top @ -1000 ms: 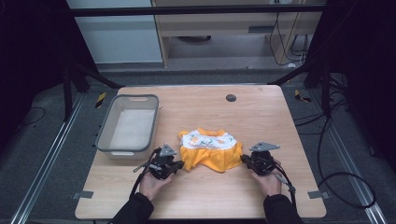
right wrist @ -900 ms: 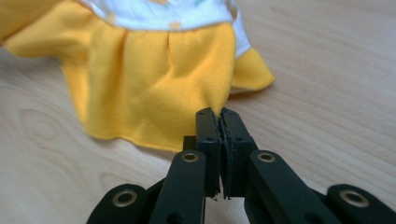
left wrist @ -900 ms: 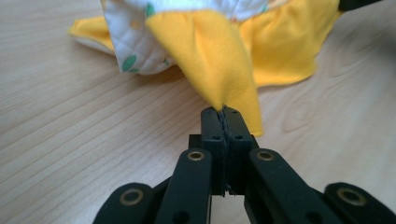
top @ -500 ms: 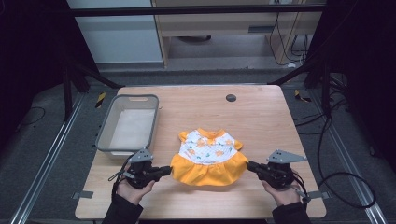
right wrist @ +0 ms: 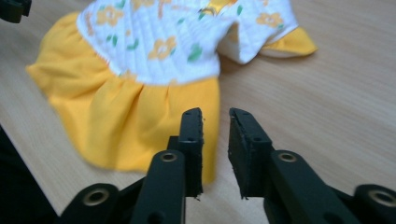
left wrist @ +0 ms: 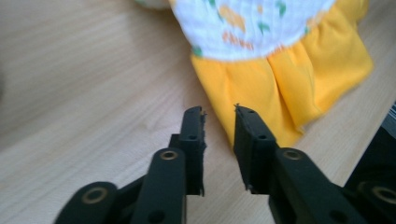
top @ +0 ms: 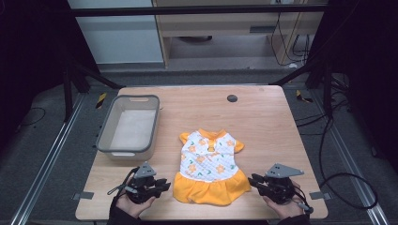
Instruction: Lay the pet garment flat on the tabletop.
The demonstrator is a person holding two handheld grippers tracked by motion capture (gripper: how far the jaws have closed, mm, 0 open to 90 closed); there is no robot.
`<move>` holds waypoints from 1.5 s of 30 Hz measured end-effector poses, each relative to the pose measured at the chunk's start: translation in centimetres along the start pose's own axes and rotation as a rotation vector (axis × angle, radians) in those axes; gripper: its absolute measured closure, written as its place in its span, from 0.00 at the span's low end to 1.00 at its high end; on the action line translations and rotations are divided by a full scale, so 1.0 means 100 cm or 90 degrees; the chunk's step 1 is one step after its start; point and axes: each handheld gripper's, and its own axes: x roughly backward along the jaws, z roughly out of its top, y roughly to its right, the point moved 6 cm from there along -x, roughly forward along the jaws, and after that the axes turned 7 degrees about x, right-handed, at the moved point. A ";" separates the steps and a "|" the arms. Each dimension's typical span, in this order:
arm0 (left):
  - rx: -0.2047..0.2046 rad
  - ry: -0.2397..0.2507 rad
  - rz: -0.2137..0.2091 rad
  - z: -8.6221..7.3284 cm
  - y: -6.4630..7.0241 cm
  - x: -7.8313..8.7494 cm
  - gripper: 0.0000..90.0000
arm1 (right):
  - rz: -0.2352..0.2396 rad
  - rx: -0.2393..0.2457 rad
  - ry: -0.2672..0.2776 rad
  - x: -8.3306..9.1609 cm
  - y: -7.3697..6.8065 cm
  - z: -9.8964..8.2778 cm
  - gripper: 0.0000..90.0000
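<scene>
Item: small dress (top: 211,166), white quilted bodice with orange flowers, yellow collar, sleeves and gathered skirt. Lies flat and spread on the worktop (top: 263,117), collar away from the person, hem toward them; it sits between the two claws, laid out smooth, probably so it can be folded or picked up cleanly.

Left claw (top: 162,183): just off the skirt's left hem corner, apart from the cloth. In the left gripper view the left claw (left wrist: 219,122) has a narrow gap between its jaws with nothing in it; the jaws have just been opening, and the yellow skirt (left wrist: 280,84) lies just ahead and to the right of the tips.

Right claw (top: 253,180): just off the skirt's right hem corner, not touching. In the right gripper view the right claw (right wrist: 215,122) is likewise slightly parted and empty, jaws just opened; the skirt edge lies ahead and left of the tips.

Grey bin (top: 105,140): ahead of the left claw, beside the dress, empty, likely the destination.

Dark round spot (top: 232,98): far side of worktop, well apart from both claws.
</scene>
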 end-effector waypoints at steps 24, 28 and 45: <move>-0.065 -0.054 -0.003 0.027 0.018 -0.076 0.95 | 0.047 0.029 -0.063 -0.080 -0.011 0.014 1.00; -0.073 -0.087 -0.028 0.013 0.026 -0.074 0.95 | 0.066 0.032 -0.080 -0.076 -0.019 0.004 0.99; -0.067 0.043 0.035 0.058 0.014 -0.041 0.69 | 0.022 0.037 0.001 -0.056 -0.006 0.026 0.79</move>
